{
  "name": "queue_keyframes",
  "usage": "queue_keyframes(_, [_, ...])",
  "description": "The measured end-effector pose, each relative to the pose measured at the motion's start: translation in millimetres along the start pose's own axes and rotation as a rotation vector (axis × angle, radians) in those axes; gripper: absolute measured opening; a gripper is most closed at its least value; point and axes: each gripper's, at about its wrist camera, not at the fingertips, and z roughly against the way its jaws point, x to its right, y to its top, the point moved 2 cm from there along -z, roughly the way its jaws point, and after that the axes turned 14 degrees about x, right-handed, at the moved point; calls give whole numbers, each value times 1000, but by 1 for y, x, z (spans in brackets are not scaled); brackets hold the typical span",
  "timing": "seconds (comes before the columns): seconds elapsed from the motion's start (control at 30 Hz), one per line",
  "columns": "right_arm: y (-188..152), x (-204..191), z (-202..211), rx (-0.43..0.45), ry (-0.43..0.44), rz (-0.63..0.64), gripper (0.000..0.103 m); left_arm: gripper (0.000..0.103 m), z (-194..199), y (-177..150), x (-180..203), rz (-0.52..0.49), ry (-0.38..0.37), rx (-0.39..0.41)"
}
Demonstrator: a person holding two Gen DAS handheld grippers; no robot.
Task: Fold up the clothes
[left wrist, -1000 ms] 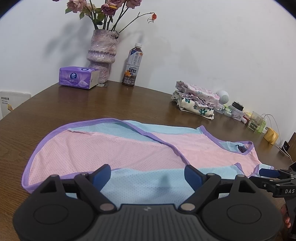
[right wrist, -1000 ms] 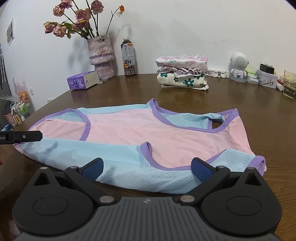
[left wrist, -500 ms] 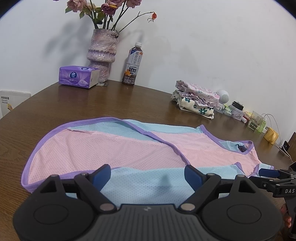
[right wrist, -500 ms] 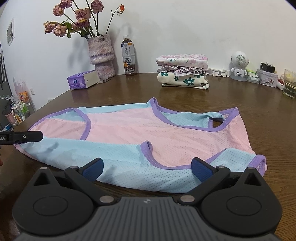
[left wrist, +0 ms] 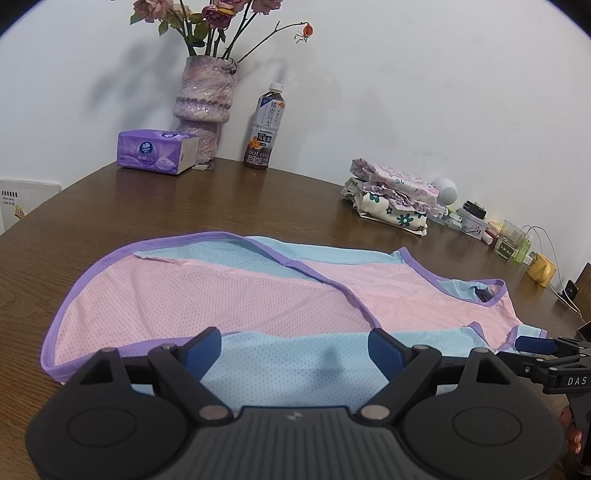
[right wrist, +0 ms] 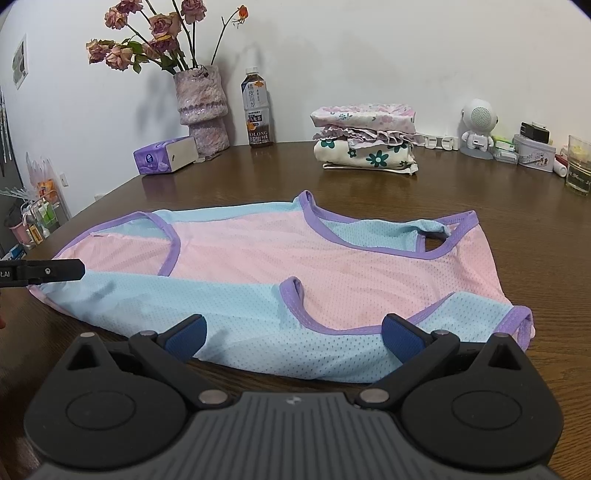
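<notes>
A knobbly lilac ceramic vase (right wrist: 202,107) holds dried pink roses (right wrist: 155,29) far ahead of both grippers. On the brown wooden table (right wrist: 535,229), the pink-and-blue mesh vest with purple trim (right wrist: 288,266) lies flat just before the spread left gripper (left wrist: 295,349) and spread right gripper (right wrist: 291,334); bare wood surrounds it.

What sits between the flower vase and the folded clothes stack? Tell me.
A brown tea bottle stands between the vase and the folded stack, plain in the right wrist view.

Perforated mesh-cloth garment (right wrist: 258,266) on glossy grained wood table (right wrist: 517,229)
</notes>
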Motion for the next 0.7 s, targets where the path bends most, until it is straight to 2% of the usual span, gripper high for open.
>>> queue_keyframes(0.7, [0, 0, -1, -9, -5, -2, 103, 86, -1, 1, 0, -1, 3, -2])
